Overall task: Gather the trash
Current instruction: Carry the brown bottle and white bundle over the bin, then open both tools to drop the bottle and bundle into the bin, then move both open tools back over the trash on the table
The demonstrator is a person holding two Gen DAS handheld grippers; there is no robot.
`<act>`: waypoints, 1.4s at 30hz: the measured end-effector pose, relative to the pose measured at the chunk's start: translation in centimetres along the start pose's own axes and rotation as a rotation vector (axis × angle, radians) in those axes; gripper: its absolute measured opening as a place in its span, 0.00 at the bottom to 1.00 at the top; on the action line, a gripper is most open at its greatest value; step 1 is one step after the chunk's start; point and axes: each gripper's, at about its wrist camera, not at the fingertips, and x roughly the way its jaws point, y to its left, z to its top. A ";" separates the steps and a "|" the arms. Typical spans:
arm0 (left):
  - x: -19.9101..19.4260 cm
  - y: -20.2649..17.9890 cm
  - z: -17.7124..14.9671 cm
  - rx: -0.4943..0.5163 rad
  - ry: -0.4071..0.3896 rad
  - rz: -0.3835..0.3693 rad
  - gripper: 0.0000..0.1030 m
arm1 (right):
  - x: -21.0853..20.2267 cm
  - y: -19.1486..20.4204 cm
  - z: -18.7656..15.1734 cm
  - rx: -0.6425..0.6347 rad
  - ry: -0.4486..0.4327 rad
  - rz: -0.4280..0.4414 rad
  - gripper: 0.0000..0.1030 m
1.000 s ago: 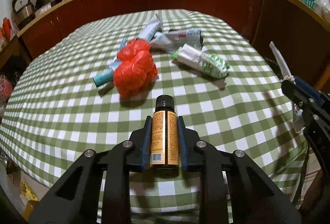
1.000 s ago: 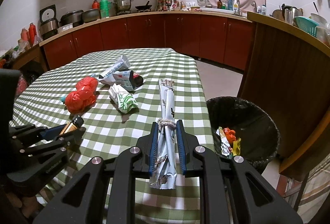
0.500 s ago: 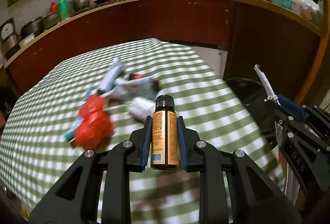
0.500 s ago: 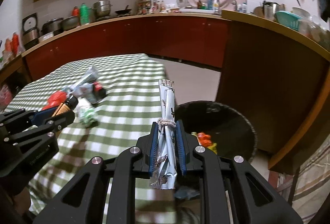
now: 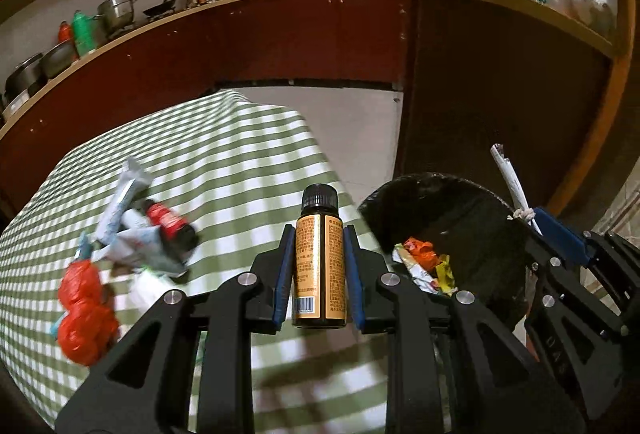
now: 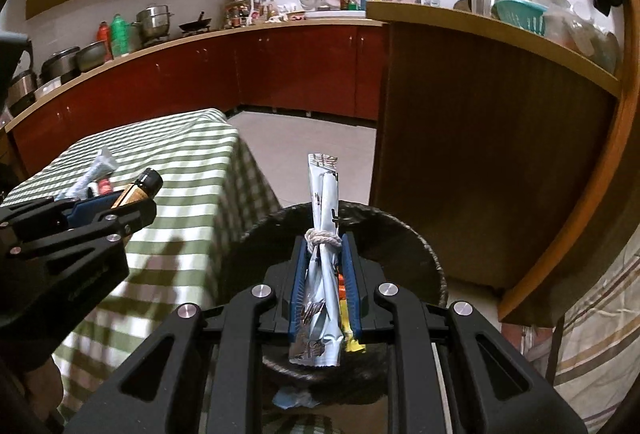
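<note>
My left gripper [image 5: 319, 234] is shut on a small brown bottle [image 5: 319, 262] with an orange label and black cap, held near the table's right edge beside the bin. My right gripper [image 6: 323, 246] is shut on a rolled silver wrapper [image 6: 323, 218] tied with string, held right above the black trash bin [image 6: 424, 254]. The bin [image 5: 472, 210] stands on the floor beside the table and holds several colourful wrappers [image 5: 424, 258]. The left gripper and bottle also show in the right wrist view [image 6: 138, 190]. The right gripper and wrapper show in the left wrist view [image 5: 516, 194].
The green checked table [image 5: 224, 162] still carries a red plastic bag [image 5: 82, 310], crumpled wrappers [image 5: 132, 234] and a dark red-labelled bottle [image 5: 170, 224]. A wooden counter [image 6: 480, 138] rises right behind the bin. Tiled floor lies between table and cabinets.
Both grippers swung right from over the table toward the bin, each keeping its load. The right gripper now sits over the bin; the left is at the table's edge.
</note>
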 end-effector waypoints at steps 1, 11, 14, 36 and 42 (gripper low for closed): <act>0.5 -0.4 0.2 0.004 0.006 -0.003 0.23 | 0.4 -0.3 0.0 0.004 0.004 -0.003 0.18; 4.1 -3.3 2.3 0.033 0.034 -0.006 0.23 | 3.0 -2.9 0.1 0.035 0.025 -0.001 0.18; 4.8 -3.5 2.7 0.023 0.047 -0.007 0.23 | 3.5 -3.4 0.2 0.042 0.026 0.001 0.18; 4.3 -2.8 2.7 -0.004 0.029 0.006 0.52 | 3.2 -4.0 0.3 0.068 0.027 -0.023 0.44; 1.9 -0.8 2.0 -0.012 0.004 0.021 0.56 | 2.0 -3.3 0.6 0.102 0.000 -0.037 0.58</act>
